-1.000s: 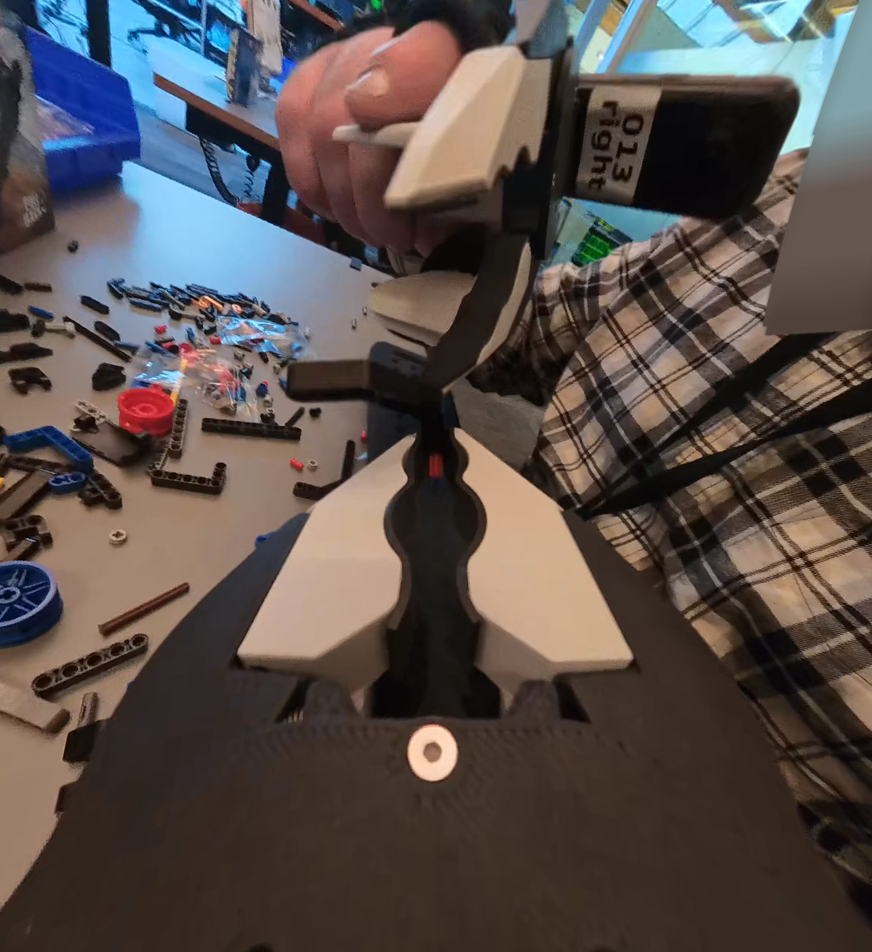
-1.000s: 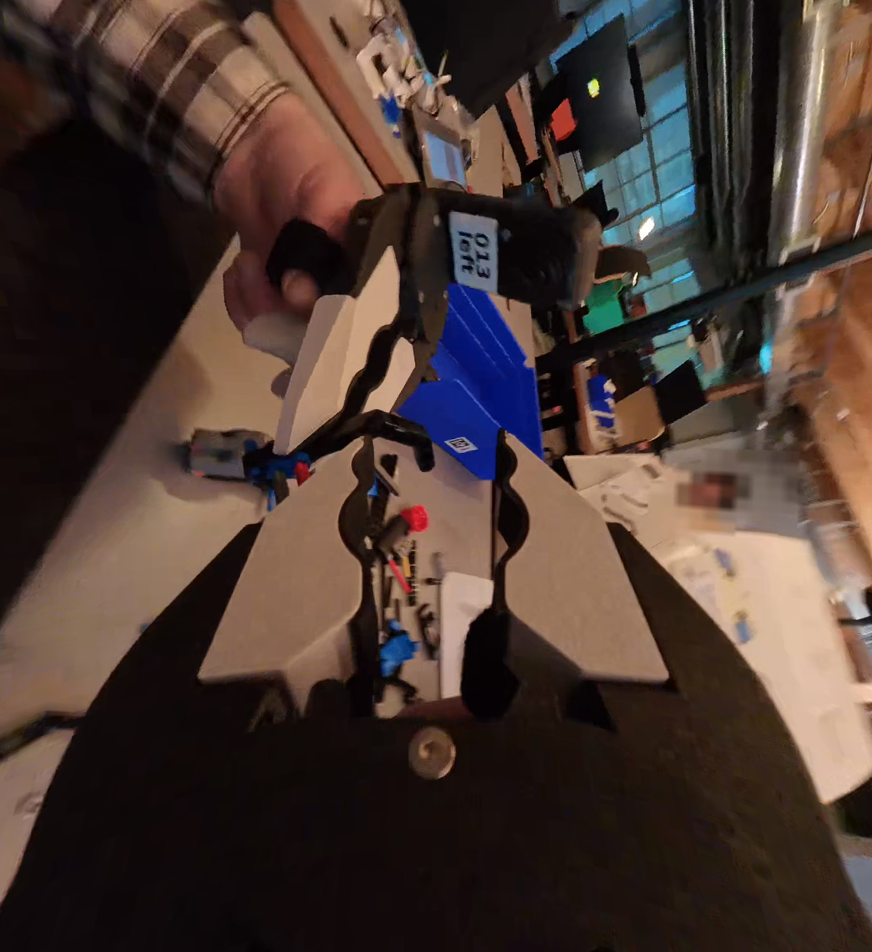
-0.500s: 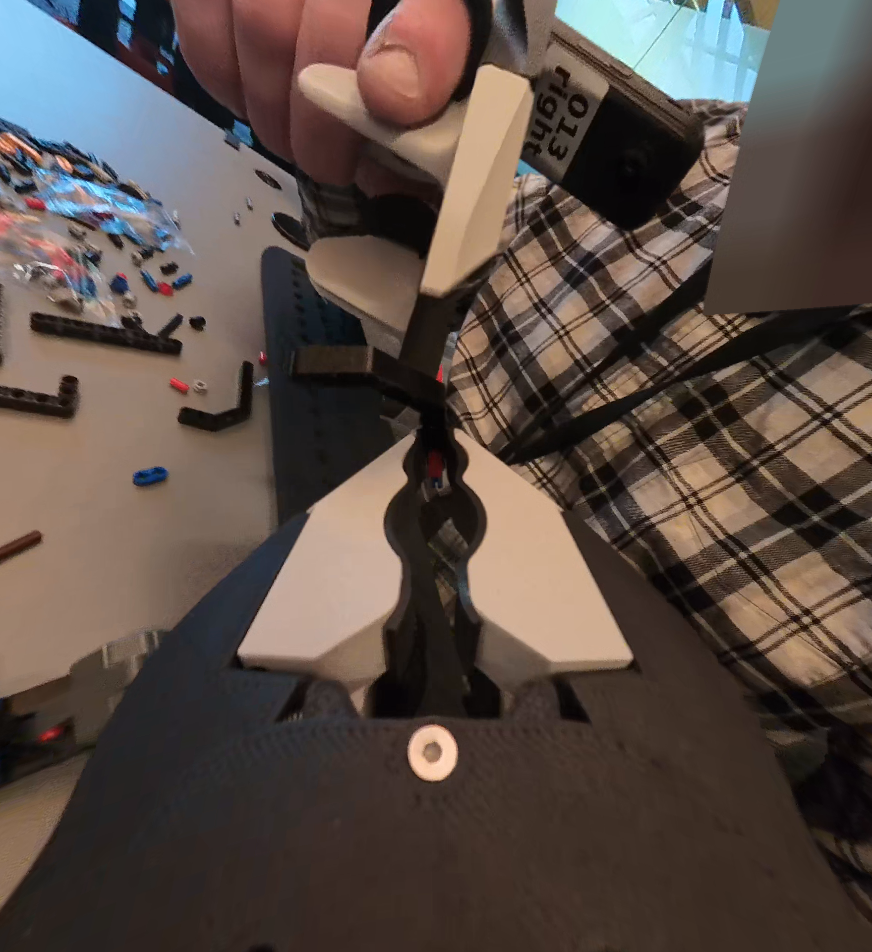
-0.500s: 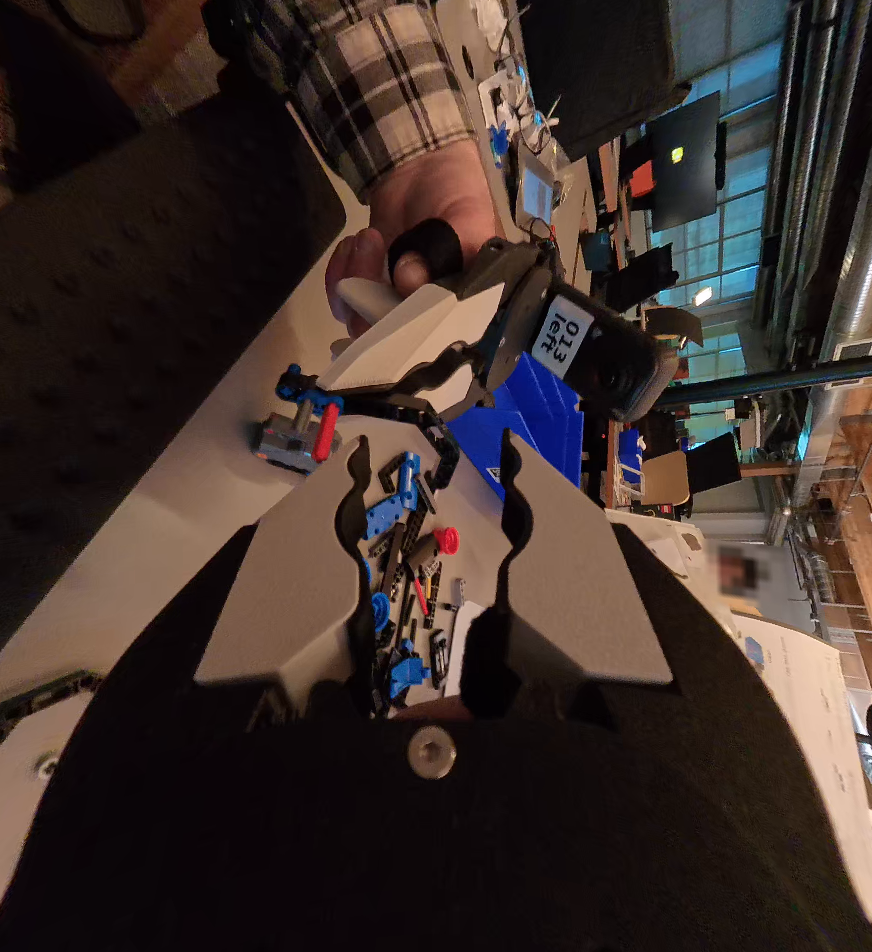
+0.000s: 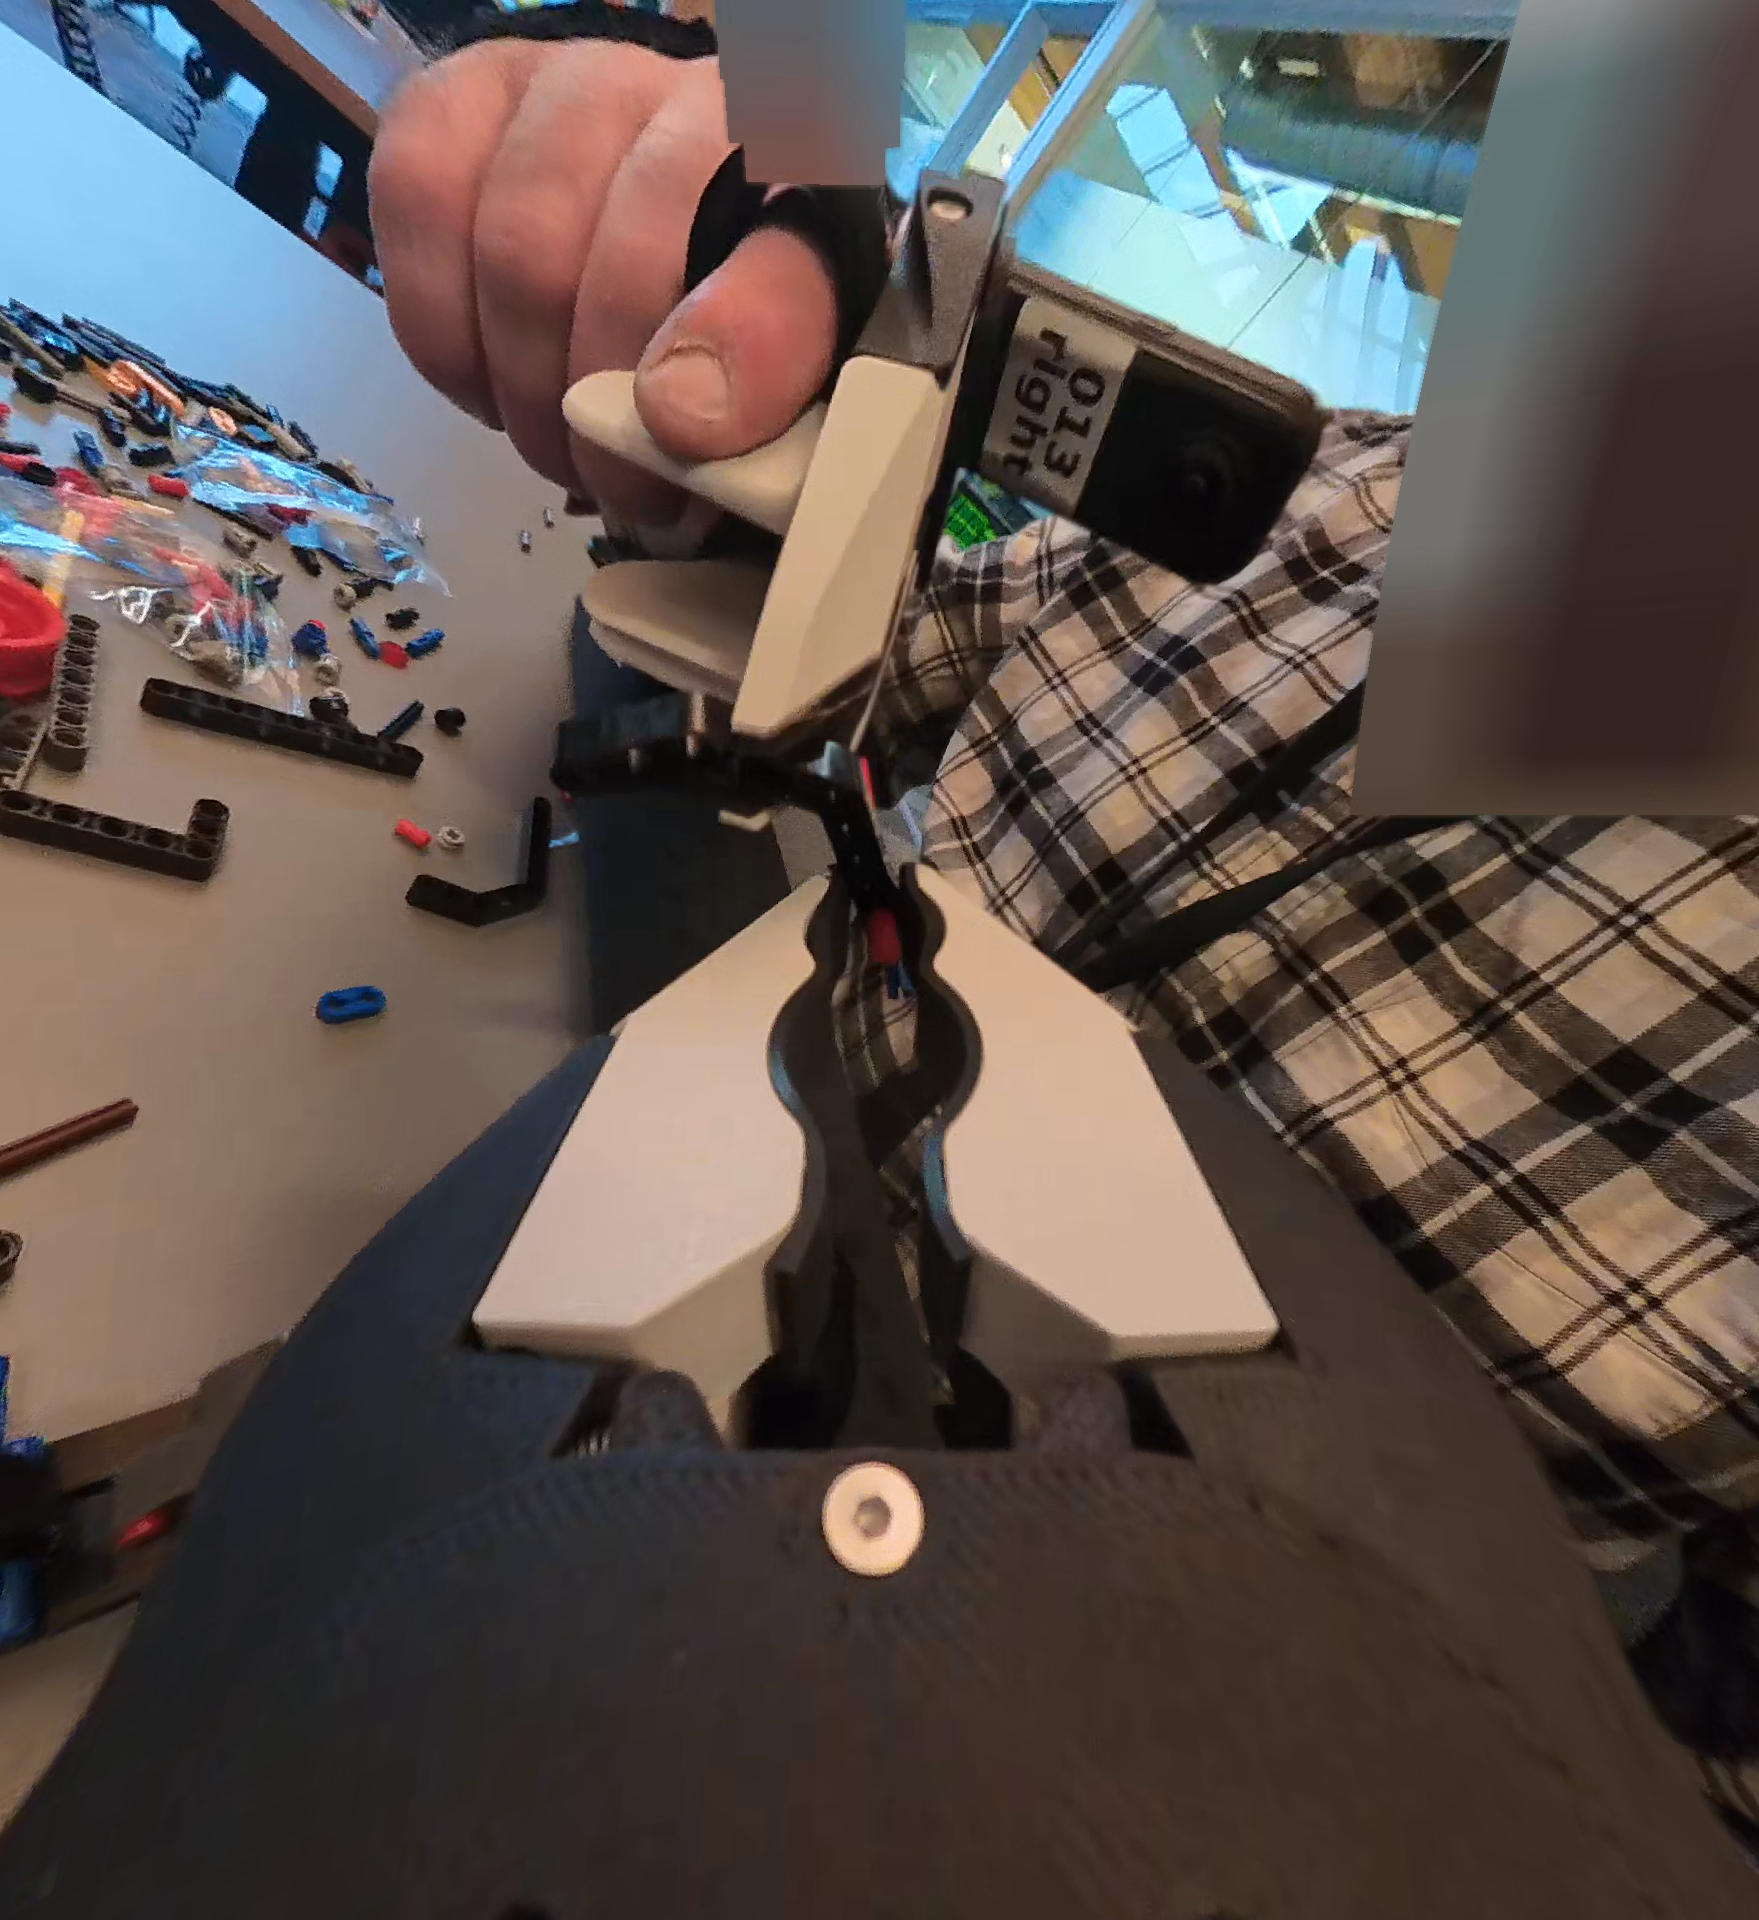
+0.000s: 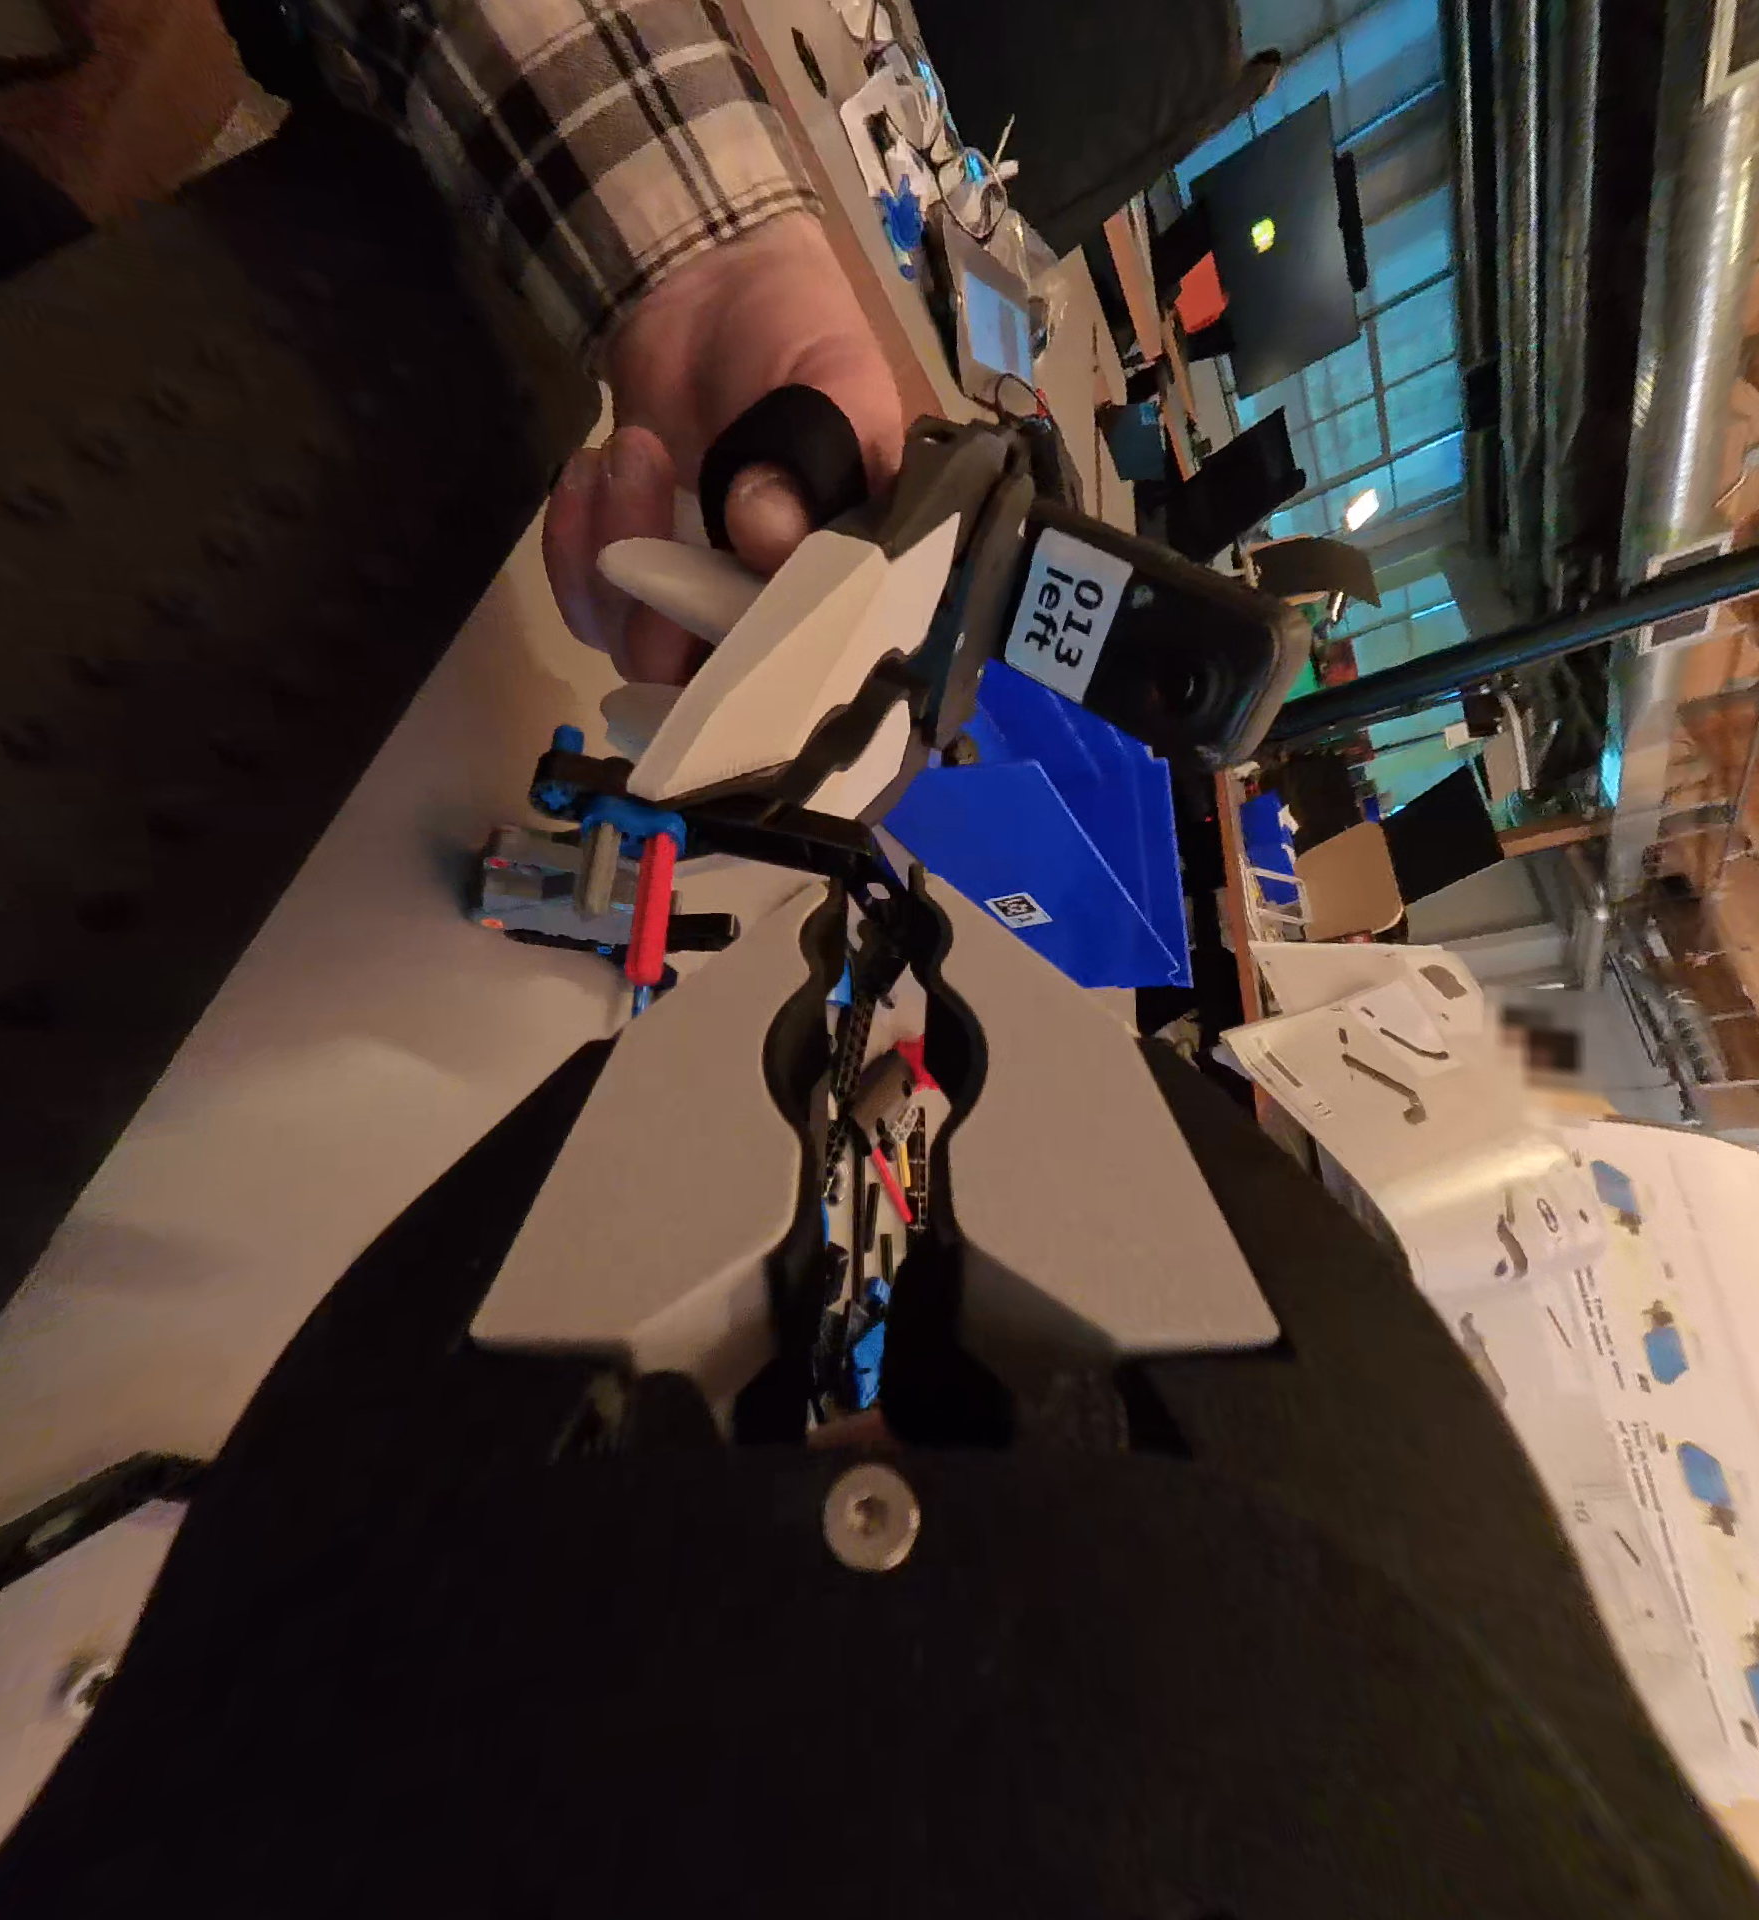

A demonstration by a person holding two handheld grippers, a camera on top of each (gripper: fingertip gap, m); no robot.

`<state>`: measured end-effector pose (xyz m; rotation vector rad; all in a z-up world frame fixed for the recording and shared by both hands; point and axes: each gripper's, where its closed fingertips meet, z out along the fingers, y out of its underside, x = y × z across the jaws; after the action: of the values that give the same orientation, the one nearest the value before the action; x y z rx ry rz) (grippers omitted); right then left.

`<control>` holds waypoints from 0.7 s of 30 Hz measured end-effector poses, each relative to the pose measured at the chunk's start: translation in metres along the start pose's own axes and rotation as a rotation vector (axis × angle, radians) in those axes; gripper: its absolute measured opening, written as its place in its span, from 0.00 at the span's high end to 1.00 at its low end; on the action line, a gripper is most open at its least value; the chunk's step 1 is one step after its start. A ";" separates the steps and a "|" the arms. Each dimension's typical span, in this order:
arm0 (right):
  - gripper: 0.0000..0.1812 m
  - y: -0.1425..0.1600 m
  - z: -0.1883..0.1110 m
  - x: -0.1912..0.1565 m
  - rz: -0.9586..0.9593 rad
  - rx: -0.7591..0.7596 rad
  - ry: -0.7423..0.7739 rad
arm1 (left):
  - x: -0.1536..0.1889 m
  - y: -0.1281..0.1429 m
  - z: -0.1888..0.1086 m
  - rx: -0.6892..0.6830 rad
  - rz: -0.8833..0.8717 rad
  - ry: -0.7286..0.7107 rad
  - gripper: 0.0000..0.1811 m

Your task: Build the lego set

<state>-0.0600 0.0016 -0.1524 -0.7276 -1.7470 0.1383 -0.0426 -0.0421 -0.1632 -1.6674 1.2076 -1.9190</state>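
Black lego beam assembly (image 6: 750, 826) hangs above the table's near edge — left gripper (image 5: 870, 894) closed on one end, right gripper (image 6: 870, 896) apparently pinching the other. Hold both ends square — twisting could pop the red pin (image 6: 651, 909).

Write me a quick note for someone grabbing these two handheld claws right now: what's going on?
Left gripper: fingers shut on one end of the black beam assembly, held above the table.
Right gripper: fingers shut on its other end.
Done: a small assembly with blue and red pieces attached.
Left: most of the set. Many loose pieces lie spread on the table; instruction sheets lie open nearby.
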 end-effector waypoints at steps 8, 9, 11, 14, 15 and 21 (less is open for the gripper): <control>0.96 0.002 -0.004 0.002 0.004 0.009 0.005 | 0.004 -0.002 -0.004 0.033 -0.005 0.028 0.95; 0.96 0.004 -0.004 0.002 -0.001 0.002 0.004 | 0.004 -0.003 -0.005 0.042 -0.006 0.025 0.95; 0.97 0.008 -0.006 0.003 0.004 -0.012 0.005 | 0.003 -0.007 -0.008 0.073 -0.008 0.021 0.94; 0.98 0.016 -0.008 0.010 0.041 -0.027 0.035 | -0.006 -0.023 -0.023 0.184 -0.001 -0.054 0.87; 0.98 0.019 -0.009 0.013 0.057 -0.027 0.044 | -0.006 -0.030 -0.030 0.239 0.006 -0.063 0.84; 0.98 0.040 -0.011 0.024 0.105 -0.083 0.102 | -0.011 -0.037 -0.052 0.348 0.117 -0.280 0.77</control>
<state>-0.0366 0.0437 -0.1468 -0.8729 -1.6254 0.0994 -0.0778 0.0069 -0.1404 -1.5741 0.7935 -1.6448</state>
